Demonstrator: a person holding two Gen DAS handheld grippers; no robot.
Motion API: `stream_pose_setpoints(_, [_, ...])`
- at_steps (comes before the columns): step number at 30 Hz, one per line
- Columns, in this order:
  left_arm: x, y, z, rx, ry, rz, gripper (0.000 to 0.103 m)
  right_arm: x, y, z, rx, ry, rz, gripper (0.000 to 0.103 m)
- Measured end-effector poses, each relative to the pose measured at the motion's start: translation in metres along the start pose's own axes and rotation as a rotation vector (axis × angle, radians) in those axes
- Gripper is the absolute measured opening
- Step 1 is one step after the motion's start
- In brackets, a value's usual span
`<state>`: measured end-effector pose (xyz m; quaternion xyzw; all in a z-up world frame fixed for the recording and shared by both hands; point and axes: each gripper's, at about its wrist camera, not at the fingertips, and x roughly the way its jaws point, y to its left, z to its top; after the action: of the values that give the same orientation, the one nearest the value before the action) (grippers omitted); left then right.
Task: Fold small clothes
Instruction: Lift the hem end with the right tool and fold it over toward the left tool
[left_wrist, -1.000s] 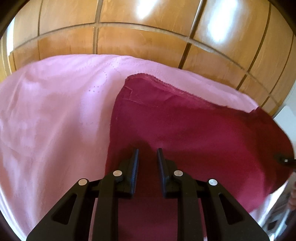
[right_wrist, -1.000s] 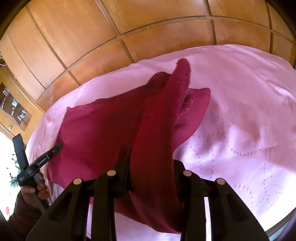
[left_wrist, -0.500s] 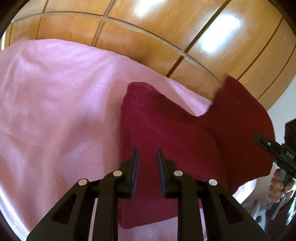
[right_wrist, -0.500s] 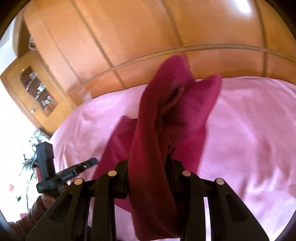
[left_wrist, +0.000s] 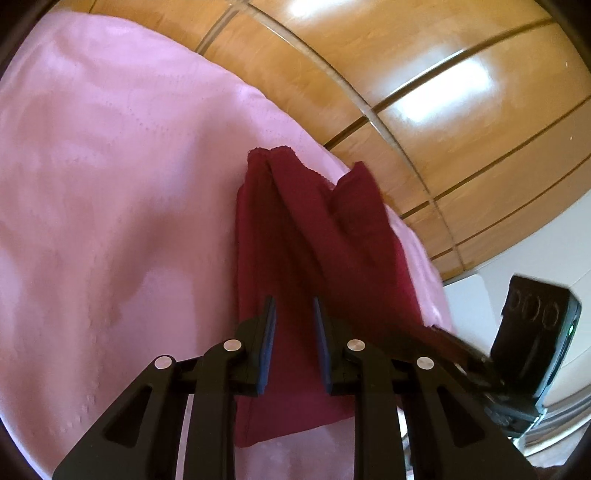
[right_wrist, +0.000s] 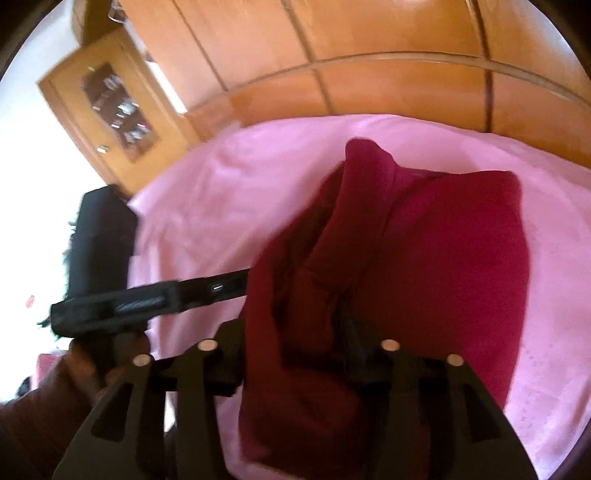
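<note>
A dark red cloth (left_wrist: 295, 236) lies on the pink bedsheet (left_wrist: 110, 184), folded over on itself into a long strip. My left gripper (left_wrist: 293, 314) hovers just above its near part, jaws slightly apart and empty. My right gripper (right_wrist: 299, 332) is shut on a bunched edge of the same red cloth (right_wrist: 443, 258) and carries it over the flat part. The right gripper also shows in the left wrist view (left_wrist: 480, 365), the left gripper in the right wrist view (right_wrist: 207, 291).
A wooden panelled wardrobe (left_wrist: 424, 92) stands behind the bed. A wooden cabinet with a glass door (right_wrist: 110, 107) is at the left. The pink sheet (right_wrist: 221, 192) spreads wide to the left of the cloth.
My right gripper has carried the lifted cloth edge leftward over the rest, closing the fold. It now sits close beside my left gripper. The left gripper has stayed open over the cloth.
</note>
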<state>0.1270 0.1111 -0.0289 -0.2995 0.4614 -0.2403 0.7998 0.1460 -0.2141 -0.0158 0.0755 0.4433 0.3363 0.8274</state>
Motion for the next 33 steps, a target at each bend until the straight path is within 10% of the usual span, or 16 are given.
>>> stream_pose_setpoints(6, [-0.001, 0.002, 0.003, -0.052, 0.02, -0.1, 0.019, -0.049, -0.009, -0.018, 0.038, -0.065, 0.141, 0.064])
stream_pose_setpoints(9, [0.002, 0.007, 0.005, -0.12, 0.039, -0.137, 0.046, -0.076, -0.023, -0.036, 0.049, -0.091, 0.081, 0.064])
stream_pose_setpoints(16, [0.001, -0.003, 0.009, -0.148, 0.053, -0.174, 0.046, -0.102, -0.053, -0.082, 0.117, -0.064, -0.074, 0.064])
stream_pose_setpoints(21, [-0.005, -0.01, 0.017, -0.166, 0.05, -0.208, 0.064, -0.094, -0.04, -0.08, 0.064, -0.083, -0.083, 0.064])
stream_pose_setpoints(33, [0.03, -0.039, 0.023, -0.099, 0.186, -0.074, 0.084, -0.052, -0.009, -0.078, -0.086, -0.056, -0.116, 0.068])
